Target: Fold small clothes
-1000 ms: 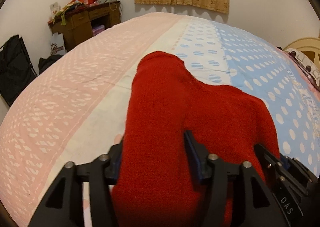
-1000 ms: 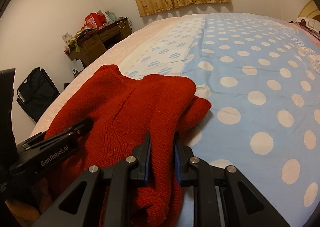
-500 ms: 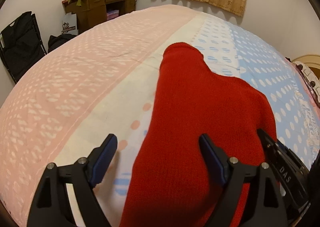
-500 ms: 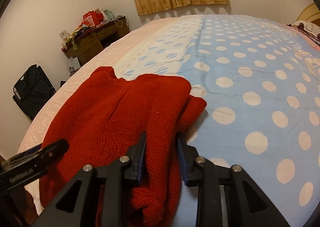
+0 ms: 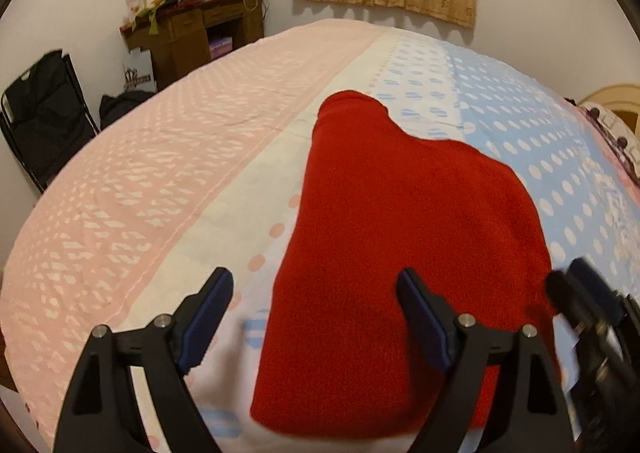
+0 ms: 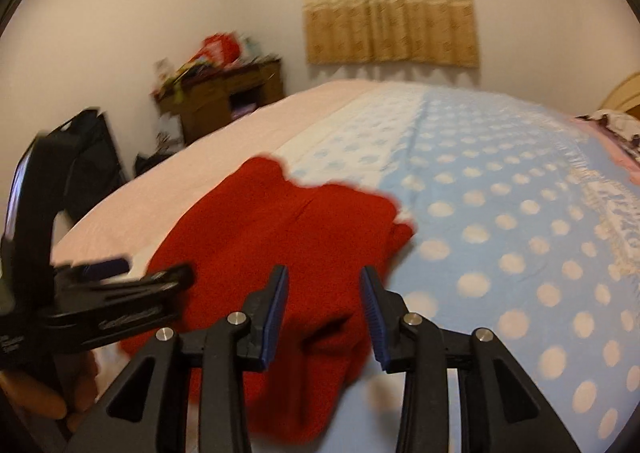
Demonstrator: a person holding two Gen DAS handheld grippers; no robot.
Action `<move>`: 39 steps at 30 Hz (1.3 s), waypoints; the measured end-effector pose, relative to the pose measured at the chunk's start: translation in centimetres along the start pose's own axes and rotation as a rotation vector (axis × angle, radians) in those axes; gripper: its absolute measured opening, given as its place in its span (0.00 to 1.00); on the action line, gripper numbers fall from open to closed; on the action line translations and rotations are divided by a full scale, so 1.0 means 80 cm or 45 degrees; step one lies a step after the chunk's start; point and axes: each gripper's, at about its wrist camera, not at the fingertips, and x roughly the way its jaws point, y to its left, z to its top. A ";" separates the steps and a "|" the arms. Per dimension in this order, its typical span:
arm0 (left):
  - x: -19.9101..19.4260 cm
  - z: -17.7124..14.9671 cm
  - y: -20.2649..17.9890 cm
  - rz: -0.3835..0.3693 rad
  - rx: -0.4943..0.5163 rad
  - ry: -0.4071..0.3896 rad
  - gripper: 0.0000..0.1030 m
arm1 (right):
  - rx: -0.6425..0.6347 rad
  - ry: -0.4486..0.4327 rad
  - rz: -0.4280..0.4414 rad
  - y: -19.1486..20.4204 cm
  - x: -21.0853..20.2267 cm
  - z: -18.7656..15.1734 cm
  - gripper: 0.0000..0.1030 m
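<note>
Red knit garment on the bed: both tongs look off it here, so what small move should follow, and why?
Probably draw both tongs back clear of the red knit garment. The left tongs and right tongs are opening, their pads pressing no cloth, and the garment lies folded on the bedsheet. From there, its near edge could be regripped for another fold.

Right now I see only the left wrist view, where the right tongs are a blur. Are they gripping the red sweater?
Observer: No. The right tongs are opening; the red sweater shows between the pads, unpinched.
Operator: Is the sweater's right edge tidy?
Observer: Not quite: a red lump, probably a sleeve, pokes out onto the blue dotted sheet.
Operator: Anyone visible?
Observer: Only fingers, bottom-left corner of the right wrist view.
</note>
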 end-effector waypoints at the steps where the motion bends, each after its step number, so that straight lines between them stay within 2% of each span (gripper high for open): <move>1: -0.001 -0.003 0.000 0.009 0.002 -0.001 0.87 | -0.002 0.031 0.007 0.003 0.004 -0.005 0.37; 4: 0.006 -0.012 0.000 0.027 0.002 0.020 0.89 | -0.048 0.116 -0.023 0.008 0.021 -0.018 0.37; 8: 0.008 -0.019 0.001 0.036 0.007 0.015 0.93 | -0.074 0.139 -0.038 0.003 0.026 -0.031 0.37; 11: 0.011 -0.026 -0.001 0.042 0.025 0.018 0.96 | -0.113 0.124 -0.052 0.000 0.028 -0.041 0.37; 14: 0.017 -0.034 0.005 0.025 -0.016 0.050 0.99 | -0.136 0.085 -0.058 0.002 0.027 -0.047 0.38; 16: 0.018 -0.037 0.009 0.000 -0.057 0.072 0.99 | -0.119 0.083 -0.055 -0.001 0.026 -0.048 0.40; 19: 0.014 -0.043 0.008 -0.005 -0.063 0.088 0.99 | -0.079 0.097 -0.057 -0.006 0.026 -0.052 0.49; 20: 0.011 -0.046 0.008 -0.001 -0.055 0.089 0.99 | -0.049 0.111 -0.052 -0.010 0.026 -0.053 0.54; 22: 0.004 -0.050 0.006 0.005 -0.039 0.085 0.99 | 0.057 0.145 -0.003 -0.024 0.024 -0.055 0.56; 24: -0.004 -0.055 0.007 -0.001 -0.026 0.077 0.98 | 0.161 0.157 0.045 -0.037 0.013 -0.059 0.56; 27: -0.021 -0.060 0.007 0.006 0.008 0.036 0.98 | 0.241 0.139 0.049 -0.041 -0.013 -0.067 0.56; 33: -0.068 -0.072 0.005 0.014 0.112 -0.061 0.98 | 0.270 0.027 0.007 -0.029 -0.083 -0.068 0.57; 39: -0.110 -0.077 0.013 -0.003 0.106 -0.123 0.98 | 0.268 -0.074 -0.026 -0.011 -0.144 -0.065 0.63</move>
